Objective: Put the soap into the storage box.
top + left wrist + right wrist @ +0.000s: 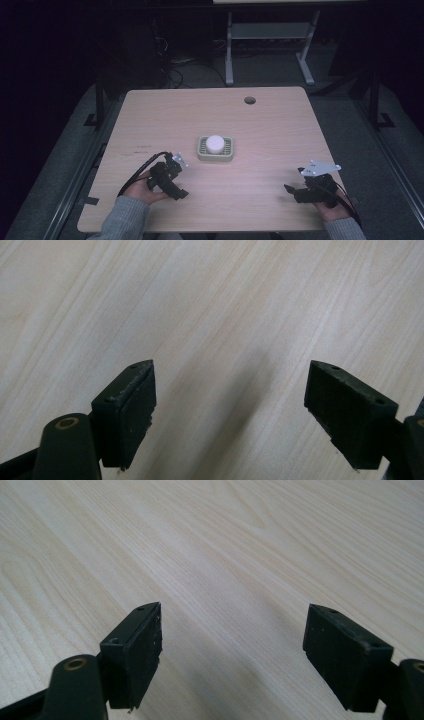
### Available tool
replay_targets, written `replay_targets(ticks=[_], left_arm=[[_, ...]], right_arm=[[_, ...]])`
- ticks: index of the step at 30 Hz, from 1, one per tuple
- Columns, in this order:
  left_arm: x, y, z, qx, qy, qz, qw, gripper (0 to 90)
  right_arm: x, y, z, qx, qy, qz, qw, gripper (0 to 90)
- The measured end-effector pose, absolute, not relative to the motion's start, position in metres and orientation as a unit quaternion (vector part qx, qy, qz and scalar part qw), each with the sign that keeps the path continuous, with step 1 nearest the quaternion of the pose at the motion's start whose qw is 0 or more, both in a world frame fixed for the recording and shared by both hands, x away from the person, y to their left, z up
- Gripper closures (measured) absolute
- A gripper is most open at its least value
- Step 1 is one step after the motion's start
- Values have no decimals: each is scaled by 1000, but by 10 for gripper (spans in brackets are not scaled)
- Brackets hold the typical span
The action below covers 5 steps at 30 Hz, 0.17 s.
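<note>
A round white bar of soap (pixel 215 143) rests in a pale green slatted soap dish (pixel 202 156) at the middle of the wooden table (pixel 260 125). My left gripper (pixel 179 192) sits low near the front left, a short way from the dish. Its jaws stand wide apart over bare wood (pixel 230 385). My right gripper (pixel 292 192) lies near the front right edge, farther from the dish. Its jaws are also spread wide with only wood grain between them (pixel 232 630). Both are open and hold nothing.
A round cable hole (pixel 249 100) is cut into the table near its far edge. Behind the table, on the dark floor, stand the white legs of another desk (pixel 229 55) and some cables. A grey three-cornered plate (pixel 320 168) tops the right gripper.
</note>
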<state>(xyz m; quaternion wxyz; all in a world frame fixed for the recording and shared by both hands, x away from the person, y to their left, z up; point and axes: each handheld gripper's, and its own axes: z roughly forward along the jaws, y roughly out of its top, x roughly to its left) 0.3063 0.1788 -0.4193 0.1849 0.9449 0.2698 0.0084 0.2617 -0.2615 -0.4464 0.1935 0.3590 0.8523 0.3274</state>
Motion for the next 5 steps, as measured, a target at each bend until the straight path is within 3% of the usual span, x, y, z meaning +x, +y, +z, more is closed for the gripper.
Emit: replay_targets(ticks=[5], left_arm=[[299, 181, -422, 943, 270, 13, 196, 205]], right_arm=[[261, -261, -446, 358, 852, 327, 196, 231]])
